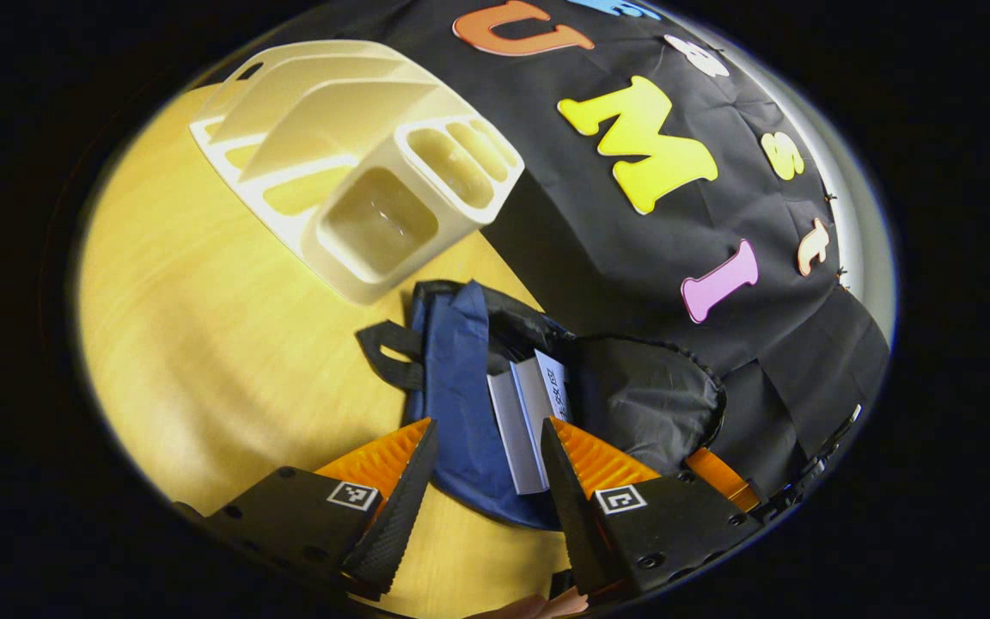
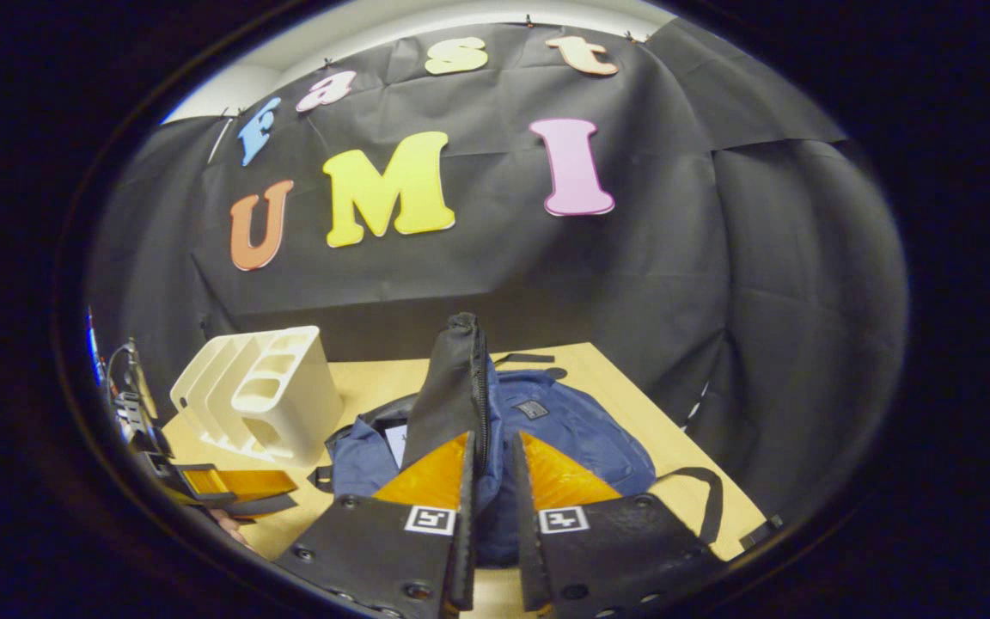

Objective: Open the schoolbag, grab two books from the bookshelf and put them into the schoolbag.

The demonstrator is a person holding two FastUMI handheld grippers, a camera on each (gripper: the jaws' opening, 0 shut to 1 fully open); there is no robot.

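**Black cloth behind a pale wooden bench**

We see a light wooden bench [image 2: 632, 413] with a smooth, yellowish grain, brightly lit from above. Behind it and along its right side hangs the booth's wall of creased black cloth [image 2: 718, 284]. Above the cloth's top edge we make out a strip of pale wall [image 2: 426, 17].

On the desk [image 2: 632, 413] the schoolbag [image 2: 572, 430] lies to the right of the bookshelf [image 2: 263, 395] in the right gripper view, both standing before the booth wall. Two books [image 1: 525, 404] sit inside the open schoolbag.
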